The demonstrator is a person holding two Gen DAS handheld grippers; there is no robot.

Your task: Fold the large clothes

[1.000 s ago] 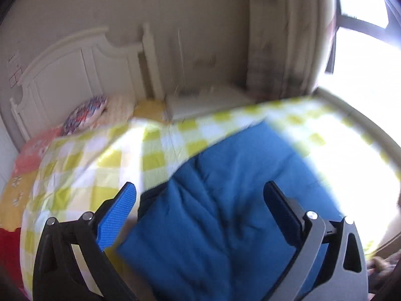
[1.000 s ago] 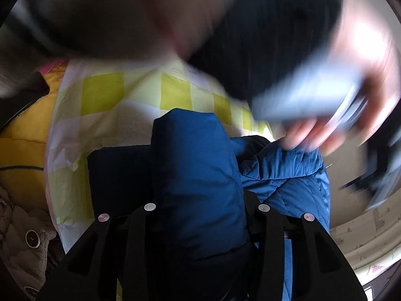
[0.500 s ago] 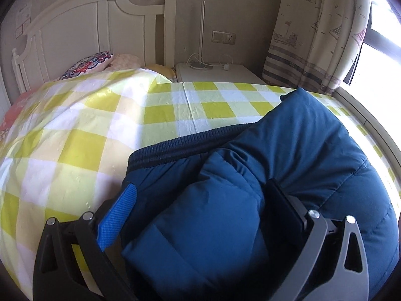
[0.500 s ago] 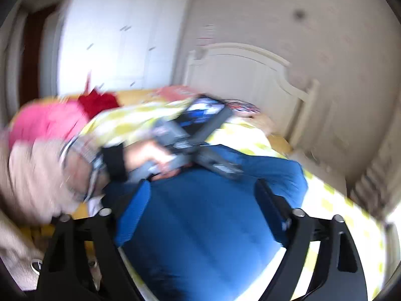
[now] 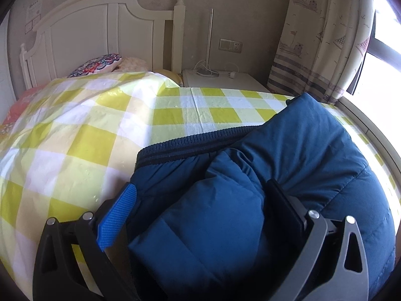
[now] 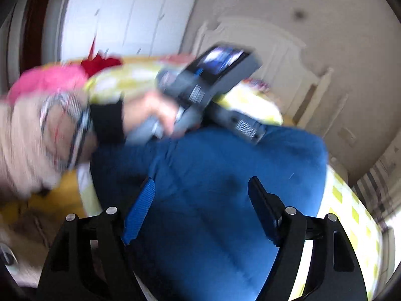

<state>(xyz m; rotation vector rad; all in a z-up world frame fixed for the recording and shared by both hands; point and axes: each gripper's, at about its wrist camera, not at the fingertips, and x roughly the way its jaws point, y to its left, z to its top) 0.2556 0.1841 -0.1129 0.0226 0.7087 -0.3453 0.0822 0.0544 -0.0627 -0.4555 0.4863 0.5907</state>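
Observation:
A dark blue padded jacket (image 5: 288, 155) lies on the yellow-and-white checked bedspread (image 5: 75, 138), its ribbed black hem (image 5: 190, 145) toward the headboard. My left gripper (image 5: 200, 200) is open, its jaws standing wide on either side of a thick fold of the jacket. In the blurred right wrist view the jacket (image 6: 225, 175) fills the middle. My right gripper (image 6: 203, 200) is open and empty just above it. The person's left hand with the other gripper's body (image 6: 205, 85) rests on the jacket's far side.
A white headboard (image 5: 100, 30) and patterned pillow (image 5: 97, 64) are at the back. A white nightstand (image 5: 220, 80) with a lamp pole, a curtain (image 5: 320, 37) and a bright window stand right. Pink and red clothes (image 6: 50, 80) and a white wardrobe (image 6: 125, 15) show behind.
My right gripper let go of the jacket fold, opened and swung up and back over the jacket. My left gripper dropped low onto the jacket, its jaws now astride a fold.

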